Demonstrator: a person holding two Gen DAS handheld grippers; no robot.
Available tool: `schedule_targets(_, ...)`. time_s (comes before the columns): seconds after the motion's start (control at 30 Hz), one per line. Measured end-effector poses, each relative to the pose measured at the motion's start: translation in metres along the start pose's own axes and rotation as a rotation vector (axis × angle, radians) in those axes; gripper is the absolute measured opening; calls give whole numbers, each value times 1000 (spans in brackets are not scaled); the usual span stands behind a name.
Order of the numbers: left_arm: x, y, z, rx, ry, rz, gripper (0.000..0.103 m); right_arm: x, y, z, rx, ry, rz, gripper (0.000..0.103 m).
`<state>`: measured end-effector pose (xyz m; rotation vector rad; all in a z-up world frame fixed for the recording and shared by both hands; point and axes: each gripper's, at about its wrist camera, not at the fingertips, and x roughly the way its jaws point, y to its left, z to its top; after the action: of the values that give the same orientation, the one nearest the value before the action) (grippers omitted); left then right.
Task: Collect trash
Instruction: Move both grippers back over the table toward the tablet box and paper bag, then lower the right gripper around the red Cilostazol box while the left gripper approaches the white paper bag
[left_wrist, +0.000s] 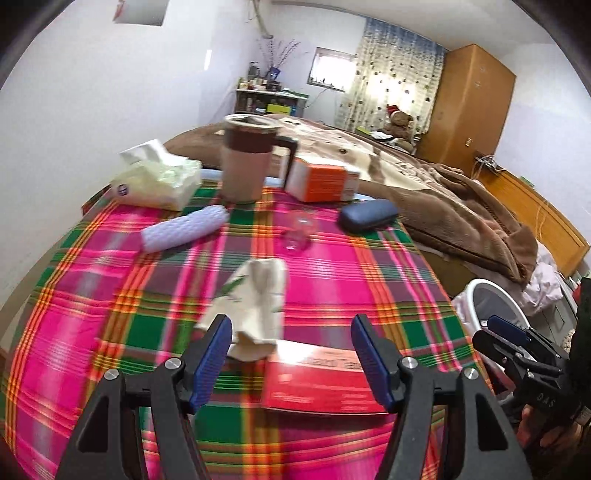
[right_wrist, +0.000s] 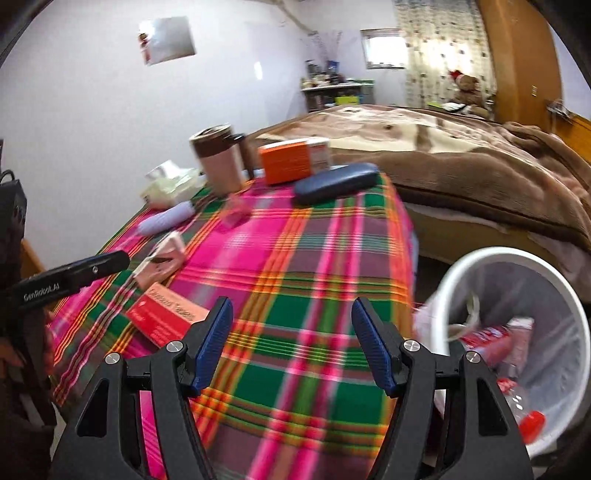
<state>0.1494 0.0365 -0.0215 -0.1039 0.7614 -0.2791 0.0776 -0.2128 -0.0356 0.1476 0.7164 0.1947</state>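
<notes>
Trash pickup, mid-run: my left gripper (left_wrist: 291, 363), jaws spread and empty, hangs over the red tablet box (left_wrist: 317, 384) lying crosswise just ahead; crumpled paper wrapper (left_wrist: 255, 299) beyond. Right gripper (right_wrist: 291, 347), also agape, nears the white bin (right_wrist: 517, 332).

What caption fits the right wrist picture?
Open right gripper above the plaid tablecloth, beside the white trash bin.

Each hand-held gripper, left (left_wrist: 291, 363) and right (right_wrist: 291, 347), has black plastic arms, ribbed blue finger pads (left_wrist: 208, 363) and silver screws (left_wrist: 173, 363). White "GenRobot.AI" lettering (right_wrist: 40, 291) marks the left one's side.
</notes>
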Motion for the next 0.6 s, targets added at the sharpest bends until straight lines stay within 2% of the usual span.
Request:
schedule_targets(0.23, 2, 43, 2, -41, 24, 19, 68, 25, 37, -2, -85, 60, 81, 73)
schedule_targets(0.6, 21, 76, 10, -72, 75, -71, 70, 55, 83, -11, -247, 137, 206, 78)
